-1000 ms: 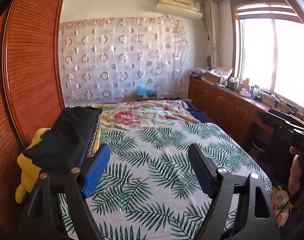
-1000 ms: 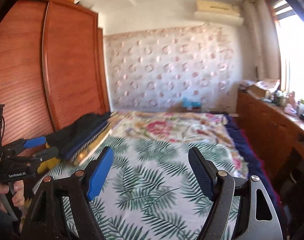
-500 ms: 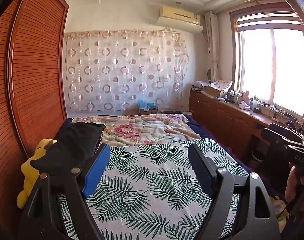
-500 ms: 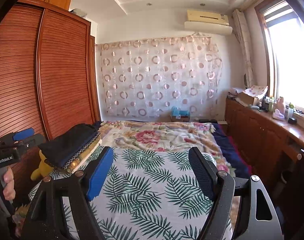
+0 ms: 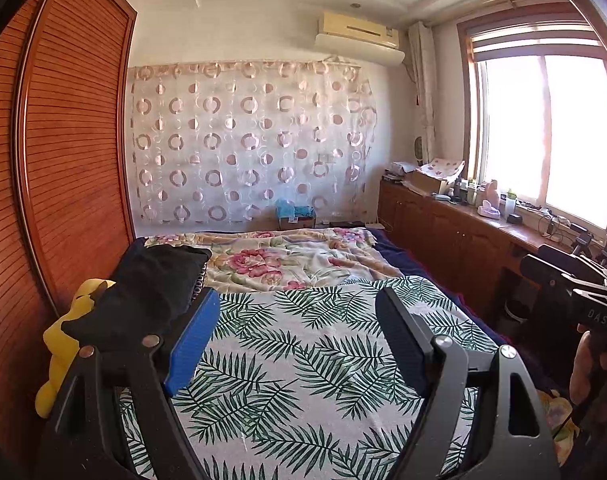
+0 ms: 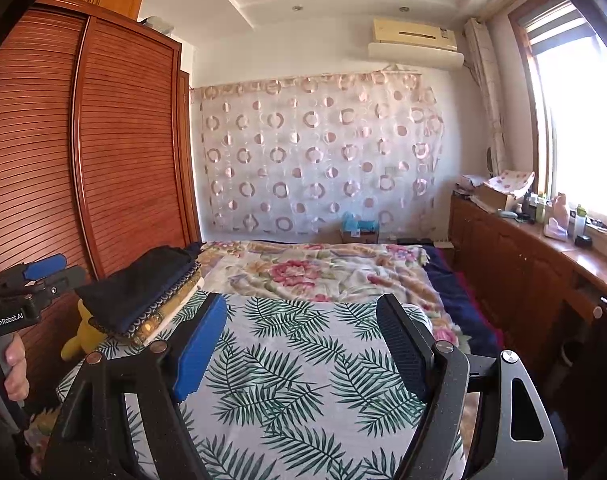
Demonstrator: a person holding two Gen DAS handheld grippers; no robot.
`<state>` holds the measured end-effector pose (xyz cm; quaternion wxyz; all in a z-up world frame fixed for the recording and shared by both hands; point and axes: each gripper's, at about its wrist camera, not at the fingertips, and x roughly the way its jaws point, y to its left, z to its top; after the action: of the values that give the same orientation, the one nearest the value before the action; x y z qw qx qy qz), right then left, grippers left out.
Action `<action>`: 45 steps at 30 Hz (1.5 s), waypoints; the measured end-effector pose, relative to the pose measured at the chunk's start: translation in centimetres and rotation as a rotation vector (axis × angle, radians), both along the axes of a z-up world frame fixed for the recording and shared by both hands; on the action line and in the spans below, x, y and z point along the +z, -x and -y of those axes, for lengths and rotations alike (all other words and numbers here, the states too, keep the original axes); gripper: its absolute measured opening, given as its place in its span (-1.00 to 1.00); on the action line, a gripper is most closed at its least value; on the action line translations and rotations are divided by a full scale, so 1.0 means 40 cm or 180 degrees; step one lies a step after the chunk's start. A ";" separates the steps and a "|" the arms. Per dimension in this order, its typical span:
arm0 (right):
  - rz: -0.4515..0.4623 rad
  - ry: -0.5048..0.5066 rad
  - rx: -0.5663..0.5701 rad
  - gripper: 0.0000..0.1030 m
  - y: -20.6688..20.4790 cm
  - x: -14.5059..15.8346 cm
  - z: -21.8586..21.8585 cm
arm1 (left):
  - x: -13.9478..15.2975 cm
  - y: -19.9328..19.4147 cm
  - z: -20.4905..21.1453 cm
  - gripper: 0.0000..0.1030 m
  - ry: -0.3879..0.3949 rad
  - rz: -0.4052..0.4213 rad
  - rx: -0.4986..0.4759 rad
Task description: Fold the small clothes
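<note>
Left wrist view is showing both the left gripper (image 5: 291, 340) and the right gripper (image 6: 303, 344) hovering spread and empty, so a careless reach is risking toppling the stack of folded clothes (image 5: 143, 292) at middle left.

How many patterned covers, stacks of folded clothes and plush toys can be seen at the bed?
Patterned covers: 2, the leaf-print cover and the floral cover
Stacks of folded clothes: 1
Plush toys: 1, yellow
Total: 4

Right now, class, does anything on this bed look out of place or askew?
Mostly tidy. The stack of folded clothes sits at the bed's left edge, overhanging a yellow plush toy wedged against the wardrobe.
</note>
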<state>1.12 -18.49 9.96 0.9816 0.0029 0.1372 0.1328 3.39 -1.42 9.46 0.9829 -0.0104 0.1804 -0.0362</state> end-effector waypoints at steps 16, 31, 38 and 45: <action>-0.0003 -0.0008 0.0031 0.53 -0.015 -0.004 0.020 | -0.002 0.000 -0.001 0.56 -0.0008 -0.0007 0.0001; -0.0013 0.0002 0.0063 0.54 -0.021 -0.010 0.039 | -0.003 0.001 -0.001 0.56 -0.0012 -0.0011 -0.0001; -0.0010 0.0005 0.0064 0.54 -0.024 -0.010 0.049 | -0.005 0.000 0.000 0.56 -0.0009 -0.0011 -0.0001; -0.0004 0.0003 0.0067 0.54 -0.022 -0.010 0.053 | -0.004 0.001 0.001 0.56 -0.0013 -0.0010 -0.0002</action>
<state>2.01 -20.62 9.55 0.9801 0.0010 0.1378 0.1431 3.37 -1.45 9.28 0.9826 -0.0085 0.1821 -0.0362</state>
